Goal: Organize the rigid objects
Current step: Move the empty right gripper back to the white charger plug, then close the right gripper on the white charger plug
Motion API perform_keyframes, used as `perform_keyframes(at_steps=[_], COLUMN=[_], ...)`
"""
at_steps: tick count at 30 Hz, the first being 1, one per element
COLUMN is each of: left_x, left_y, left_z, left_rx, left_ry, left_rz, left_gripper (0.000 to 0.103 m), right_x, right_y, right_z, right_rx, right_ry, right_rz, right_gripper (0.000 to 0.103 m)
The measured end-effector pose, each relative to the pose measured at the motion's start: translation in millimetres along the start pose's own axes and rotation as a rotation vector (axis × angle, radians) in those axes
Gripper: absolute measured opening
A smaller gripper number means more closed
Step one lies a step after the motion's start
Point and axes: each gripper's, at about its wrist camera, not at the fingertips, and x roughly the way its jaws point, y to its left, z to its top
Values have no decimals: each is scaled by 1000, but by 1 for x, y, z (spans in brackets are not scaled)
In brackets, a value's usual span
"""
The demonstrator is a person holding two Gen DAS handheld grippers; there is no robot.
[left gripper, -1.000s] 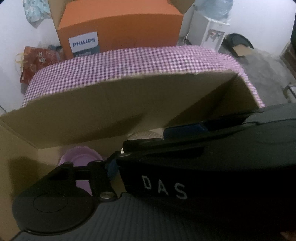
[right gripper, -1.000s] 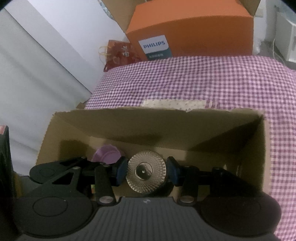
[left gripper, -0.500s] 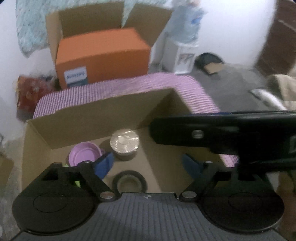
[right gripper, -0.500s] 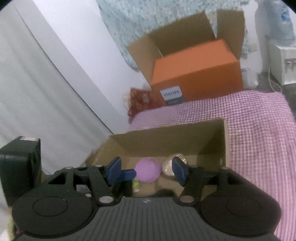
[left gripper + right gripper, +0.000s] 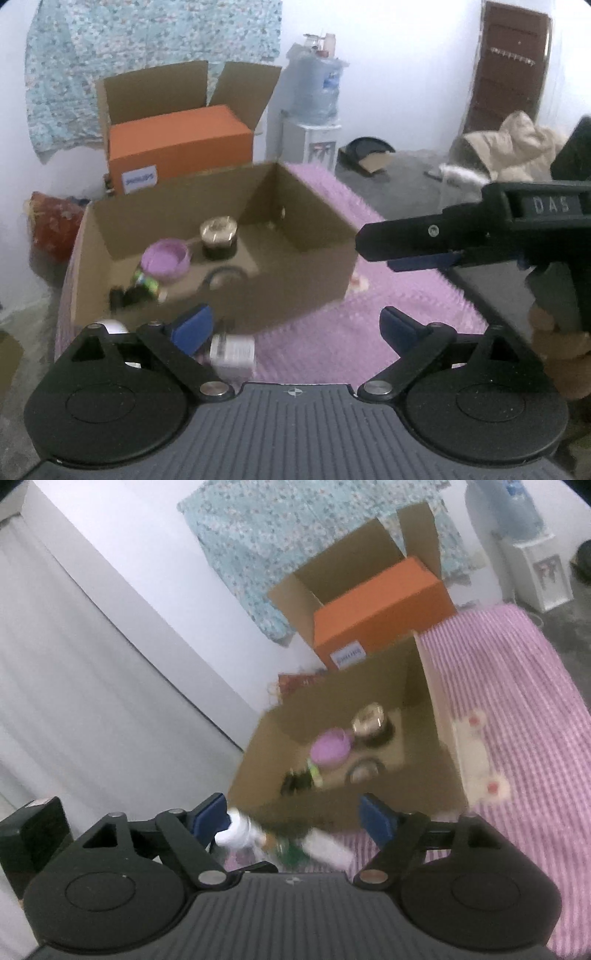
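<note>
Left gripper (image 5: 293, 325) empty, jaws opening wide, nothing between them; at about 7 o'clock just below its left finger, loose white bottles (image 5: 232, 352) on the checked cloth (image 5: 406, 295) of the desk. Cardboard box (image 5: 288, 291) at 11 o'clock, already holding a purple lid (image 5: 166, 260), a gold-topped jar (image 5: 218, 236), a tape roll (image 5: 223, 277) and small dark bits too blurred to name. Right gripper (image 5: 291, 818) likewise empty, jaws opening, bottles (image 5: 325, 845) lying just ahead at 6 o'clock, box at 12.

Likely trouble: both grippers close together over the same small pile, so a collision or a knocked bottle rolling off the near edge. Also possible: round bottles slipping from a shallow pinch, or a finger catching the box's near wall.
</note>
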Motion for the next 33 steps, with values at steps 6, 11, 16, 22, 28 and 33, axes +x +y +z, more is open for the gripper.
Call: perform_keyframes(at_steps=[6,11,16,22,28,33], left_x=[11,22,41,71,96,109], left_y=[8,13,13,17,26,25], left_z=[-47,-58,-61,-67,-65,-65], left_rx=[-6,-25,-17,5,-3,30], left_ry=[68,60,39,52,88,118], left_rz=[75,129,168,202,210,244], left_gripper=[94,86,75,63,58,57], right_x=[-2,-1,20,63,106,131], right_y=[0,-4,-3,-10,-19,-23], right_z=[-39,-50,-51,-44,-36,-31], right_rx=[-1,11,-15,-21,-16,-28], right_ry=[24,29,41,92,139,170], right_rz=[-75,-66,-75,-60,-48,-33], right_gripper=[82,82,80,66,58,54])
